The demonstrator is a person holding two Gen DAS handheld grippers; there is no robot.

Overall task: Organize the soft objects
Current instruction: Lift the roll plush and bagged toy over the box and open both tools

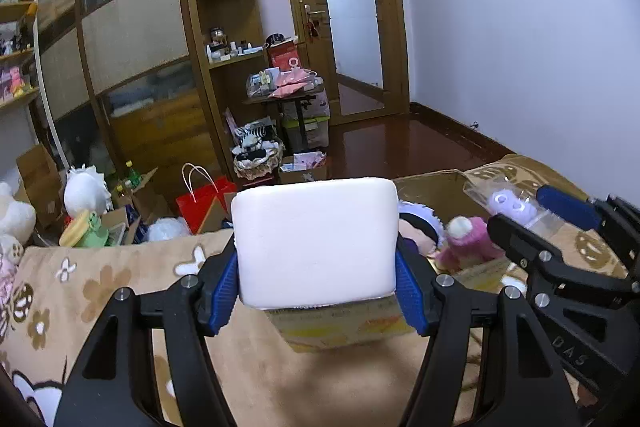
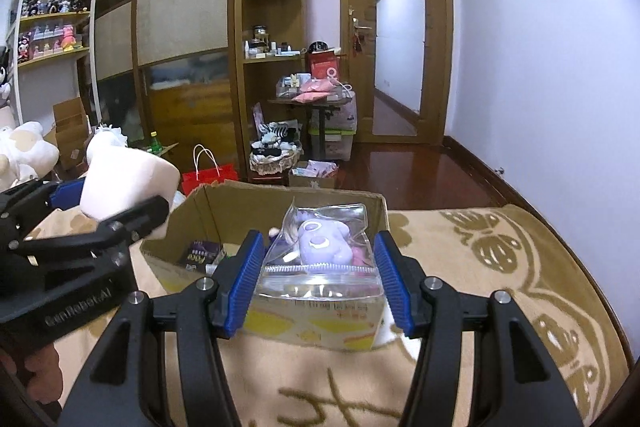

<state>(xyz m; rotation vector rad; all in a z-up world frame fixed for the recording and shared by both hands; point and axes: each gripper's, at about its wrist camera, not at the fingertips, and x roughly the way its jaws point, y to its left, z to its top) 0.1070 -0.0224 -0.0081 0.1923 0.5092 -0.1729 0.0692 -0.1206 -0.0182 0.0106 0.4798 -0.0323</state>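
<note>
Between our left gripper's (image 1: pixel 316 291) blue pads sits a white foam block (image 1: pixel 314 243), the jaws closed on its two side faces and holding it up over the patterned blanket (image 1: pixel 100 287). We judge it very light and spongy: the flanks look slightly pinched, so a gentle squeeze low on the sides should be enough, and a harder one would only dent it.

Our right gripper (image 2: pixel 318 283) is closed on a clear zip bag (image 2: pixel 320 259) with a purple plush toy (image 2: pixel 320 241) inside. The pads press the bag's side edges near the zip strip. We expect the plastic film to be slick and floppy, so the hold is better taken across the stuffed middle, where the toy gives the pads something to bite.

Just beyond both grippers stands an open cardboard box (image 2: pixel 224 203) on the blanket, with the bag poised above its near edge. From the left wrist view, a pink plush (image 1: pixel 466 241) and another doll (image 1: pixel 418 227) already lie inside. We take the box to be the collecting place.

Farther off, a red paper bag (image 2: pixel 210 175) stands on the floor before the wooden wardrobe (image 2: pixel 180 27).
</note>
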